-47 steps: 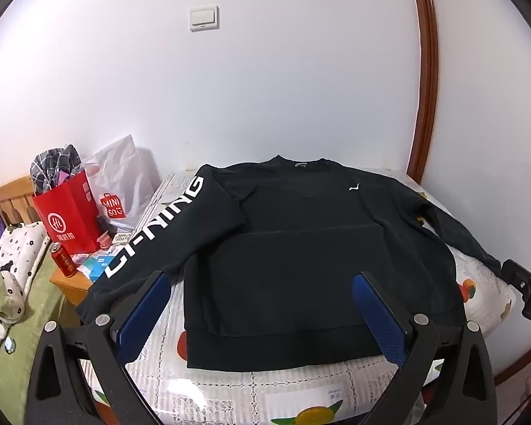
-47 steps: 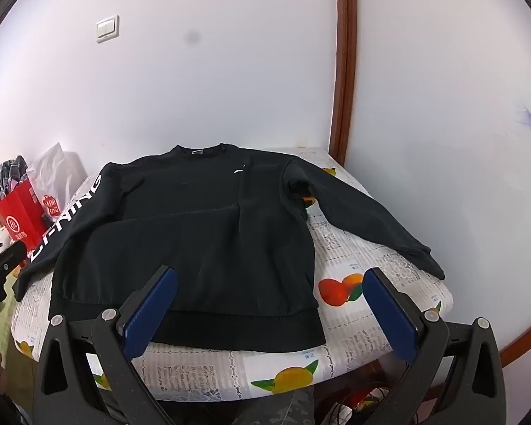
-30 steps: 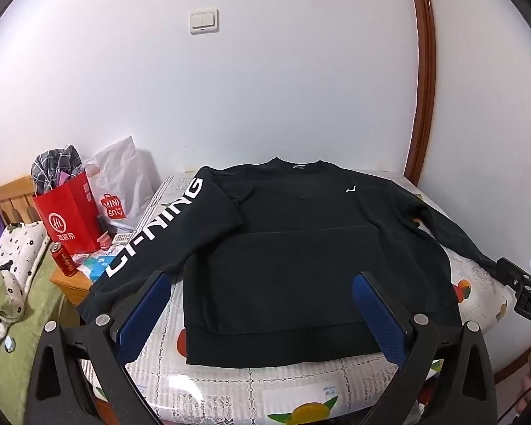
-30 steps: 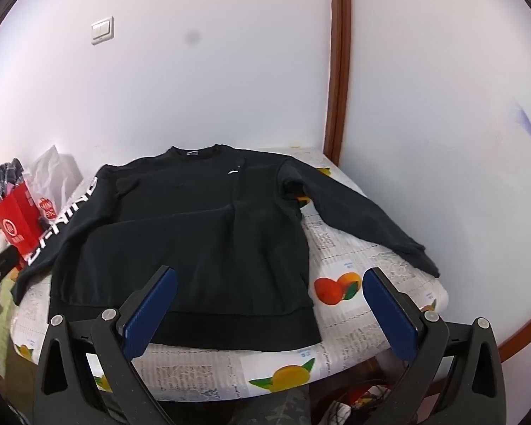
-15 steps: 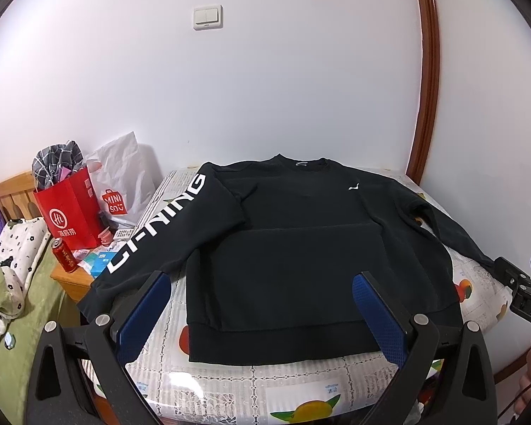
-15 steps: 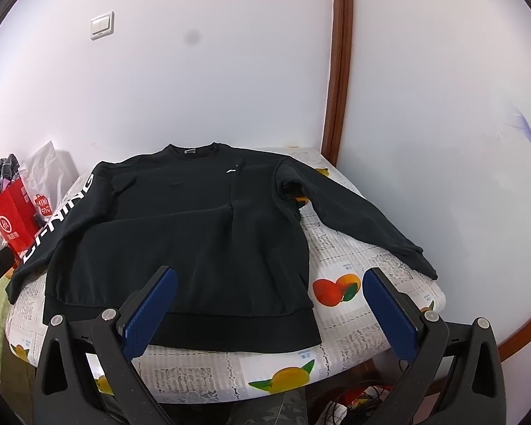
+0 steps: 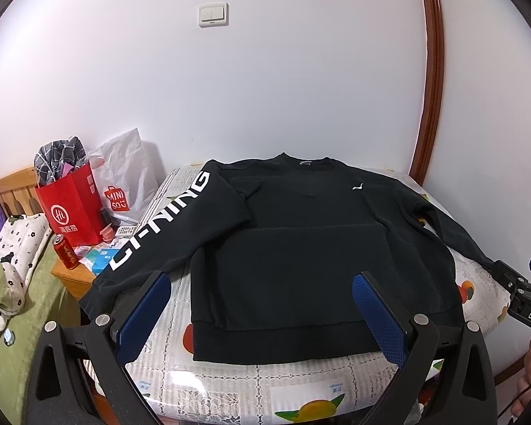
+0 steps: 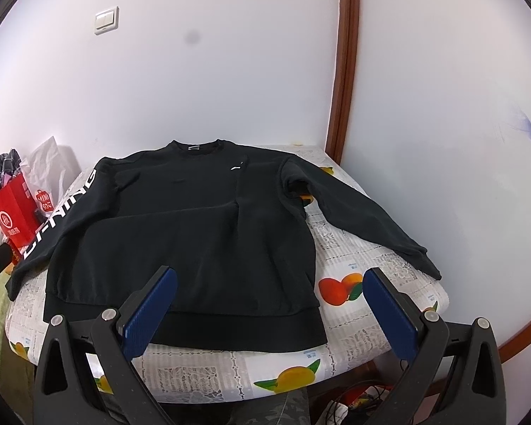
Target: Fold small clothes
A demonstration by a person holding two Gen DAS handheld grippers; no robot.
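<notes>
With the sweatshirt (image 7: 301, 244) spread flat on the tabletop (image 8: 371, 258), both grippers (image 7: 262, 313) (image 8: 269, 313) hover near its hem, jaws wide, folding unstarted; a sleeve (image 8: 354, 209) probably goes first.

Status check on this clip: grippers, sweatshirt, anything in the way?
Left gripper open, right gripper open, both empty. Black sweatshirt flat on table, unfolded, sleeves out. Nothing in the way.
</notes>
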